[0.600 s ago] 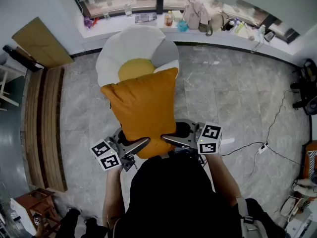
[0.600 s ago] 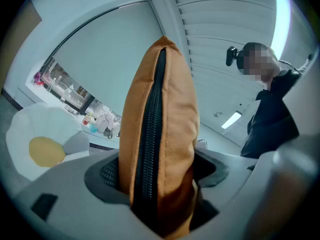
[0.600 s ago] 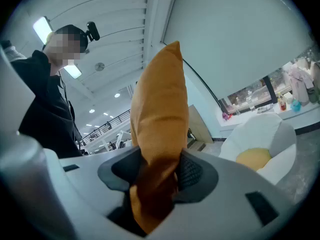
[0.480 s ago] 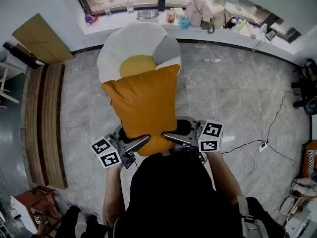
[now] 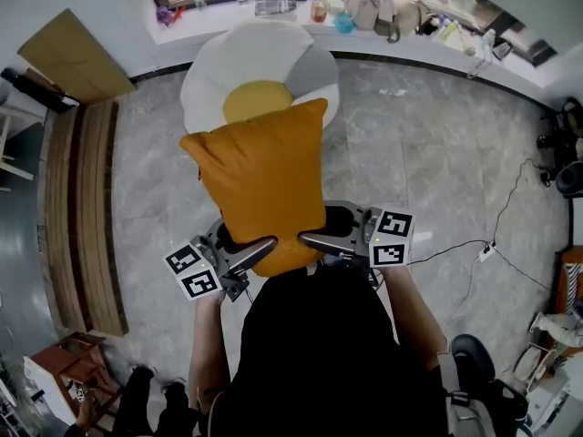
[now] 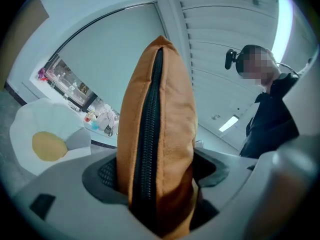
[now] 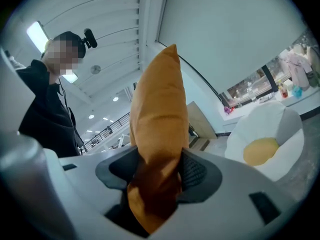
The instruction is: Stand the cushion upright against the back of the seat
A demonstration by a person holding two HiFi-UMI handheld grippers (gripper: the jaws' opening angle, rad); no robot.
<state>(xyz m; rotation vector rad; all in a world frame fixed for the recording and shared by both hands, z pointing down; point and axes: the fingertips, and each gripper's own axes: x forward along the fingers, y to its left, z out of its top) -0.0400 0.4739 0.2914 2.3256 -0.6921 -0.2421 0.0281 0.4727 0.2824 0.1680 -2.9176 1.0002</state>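
An orange cushion hangs in the air in front of me, flat side up in the head view, held by its near edge. My left gripper is shut on its near left corner, where a black zipper runs along the cushion edge. My right gripper is shut on the near right corner, squeezing the cushion fabric between its pads. Beyond the cushion stands a white egg-shaped seat with a yellow round pad. The cushion's far edge overlaps that seat.
A windowsill with bottles and bags runs along the far wall. Wooden boards lie on the floor at the left, and a cardboard sheet leans on the wall. A cable trails across the grey floor at the right.
The cushion and both grippers have shifted slightly up and away toward the seat; the grips are unchanged.
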